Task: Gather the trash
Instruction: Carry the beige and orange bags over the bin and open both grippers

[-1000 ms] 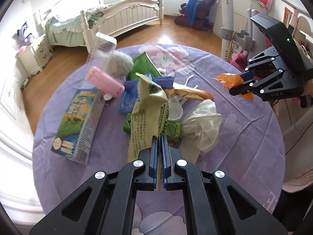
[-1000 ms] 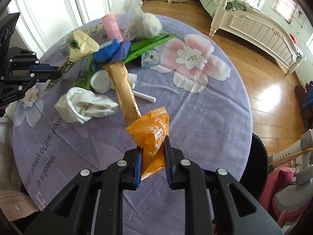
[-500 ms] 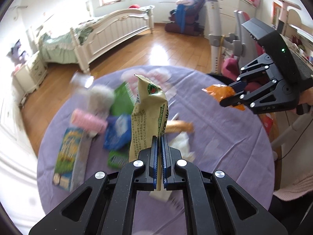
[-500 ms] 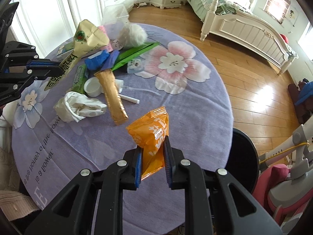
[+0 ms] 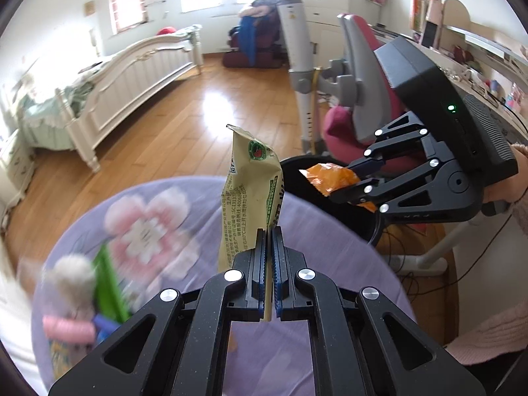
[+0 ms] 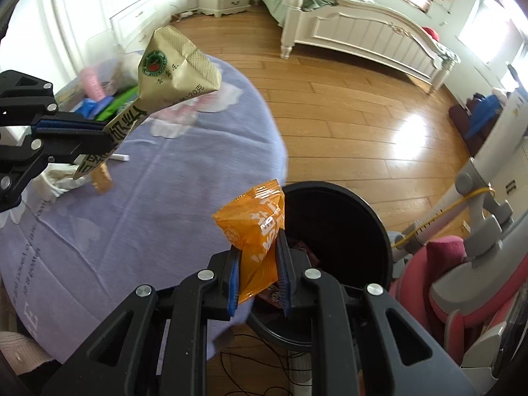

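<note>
Now both grippers have swung off the table (image 5: 330,250): right gripper (image 6: 256,275) clamps the orange packet (image 6: 255,231) beside the bin (image 6: 333,231) at 3 o'clock; left gripper (image 5: 271,264) pinches the tan sachet (image 5: 250,191); drop imminent.

Glossy orange foil wrapper (image 6: 260,231), matt tan pouch (image 5: 250,191) that looks like paper, purple cloth tablecloth (image 6: 158,204), polished wood floor (image 6: 346,125).

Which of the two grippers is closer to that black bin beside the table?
Right. The right gripper, shut on the orange packet, is at the black bin's rim. The left gripper, holding the tan packet, is over the purple table.
</note>
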Tool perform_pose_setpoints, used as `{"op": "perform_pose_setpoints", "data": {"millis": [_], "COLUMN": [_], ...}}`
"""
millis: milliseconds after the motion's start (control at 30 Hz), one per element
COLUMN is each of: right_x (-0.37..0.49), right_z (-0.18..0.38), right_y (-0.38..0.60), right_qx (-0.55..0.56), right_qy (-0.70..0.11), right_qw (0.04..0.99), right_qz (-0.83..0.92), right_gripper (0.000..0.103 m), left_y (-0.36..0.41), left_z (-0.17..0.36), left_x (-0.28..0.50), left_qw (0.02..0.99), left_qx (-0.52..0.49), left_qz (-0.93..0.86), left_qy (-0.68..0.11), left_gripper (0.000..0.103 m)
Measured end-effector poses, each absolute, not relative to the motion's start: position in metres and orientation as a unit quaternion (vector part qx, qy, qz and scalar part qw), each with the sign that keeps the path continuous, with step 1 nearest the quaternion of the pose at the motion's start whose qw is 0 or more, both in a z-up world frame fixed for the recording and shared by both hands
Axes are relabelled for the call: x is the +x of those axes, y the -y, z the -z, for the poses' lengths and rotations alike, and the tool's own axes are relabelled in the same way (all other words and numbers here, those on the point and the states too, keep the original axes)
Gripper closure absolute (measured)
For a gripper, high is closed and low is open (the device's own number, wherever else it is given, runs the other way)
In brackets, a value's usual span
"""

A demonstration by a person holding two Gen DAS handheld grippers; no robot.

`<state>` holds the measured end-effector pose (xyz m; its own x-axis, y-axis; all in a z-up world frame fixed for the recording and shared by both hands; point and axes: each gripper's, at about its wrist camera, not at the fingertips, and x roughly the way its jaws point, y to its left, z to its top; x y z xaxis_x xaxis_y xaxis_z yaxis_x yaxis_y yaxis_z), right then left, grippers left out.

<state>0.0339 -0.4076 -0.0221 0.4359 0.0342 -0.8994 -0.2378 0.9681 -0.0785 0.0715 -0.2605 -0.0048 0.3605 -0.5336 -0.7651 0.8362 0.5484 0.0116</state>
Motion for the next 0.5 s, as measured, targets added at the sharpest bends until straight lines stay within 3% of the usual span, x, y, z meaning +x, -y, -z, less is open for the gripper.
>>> {"op": "perform_pose_setpoints", "data": {"millis": [500], "right_x": [0.047], "right_z": [0.047], "right_y": [0.485], "right_qx": [-0.053], "right_qy": [-0.54], "right_qw": [0.84], "right_qz": [0.005], "right_gripper": [0.084], "left_y": [0.372], "left_z": [0.029], "left_x": [0.091], "left_qw": [0.762], "left_qx": [0.221], "left_qz": [0.475], "left_qy": [-0.38], "left_gripper": [0.098]}}
